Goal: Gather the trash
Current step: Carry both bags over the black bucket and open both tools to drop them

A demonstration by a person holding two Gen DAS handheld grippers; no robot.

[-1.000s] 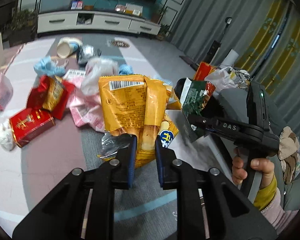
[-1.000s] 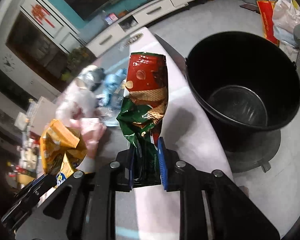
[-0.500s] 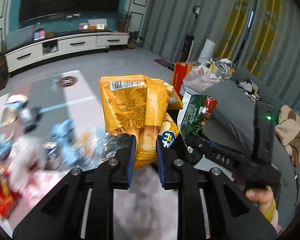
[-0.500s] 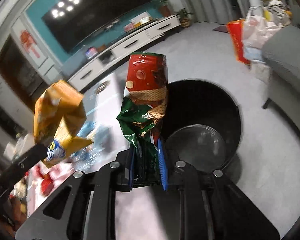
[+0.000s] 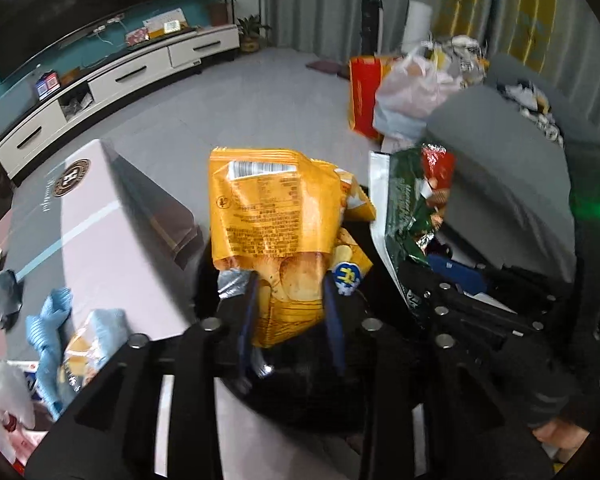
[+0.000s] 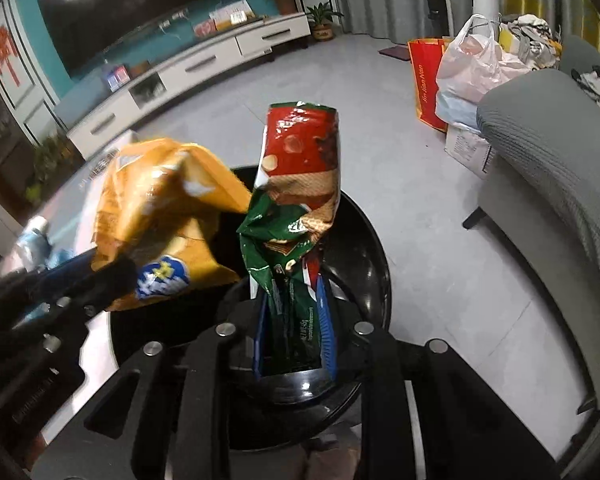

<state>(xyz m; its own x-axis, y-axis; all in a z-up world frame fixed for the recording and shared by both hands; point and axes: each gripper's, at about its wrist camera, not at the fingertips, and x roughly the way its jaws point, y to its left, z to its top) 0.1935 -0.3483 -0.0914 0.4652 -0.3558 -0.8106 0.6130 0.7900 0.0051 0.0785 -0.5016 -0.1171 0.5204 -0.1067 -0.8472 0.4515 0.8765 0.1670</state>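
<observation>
Left tongs: blue-padded fingers set visibly wider apart than the right pair, the lower end of a yellow bag between them; whether the pads still press it cannot be told. The bag stands upright with barcode and print facing the camera, over the dark bin below. Right tongs: fingers drawn narrow and clamped on the bottom of a wafer bag, red at the top, green and crumpled lower down, held upright over the bin. The yellow bag shows in the right view just left of the wafer bag, their edges touching or overlapping near the middle, carried by the left tongs entering from the left. In the left view the wafer bag sits just right of the yellow bag, with the right tongs below it; the pads there are partly hidden. Bin: black, round, glossy, on the floor beside the bench. Bench: pale pink and grey top, round emblem at its far end, remaining litter at the near left, including a blue cloth and a clear wrapper. Surroundings: white TV cabinet, grey sofa, red bag and a white plastic bag on the floor.
</observation>
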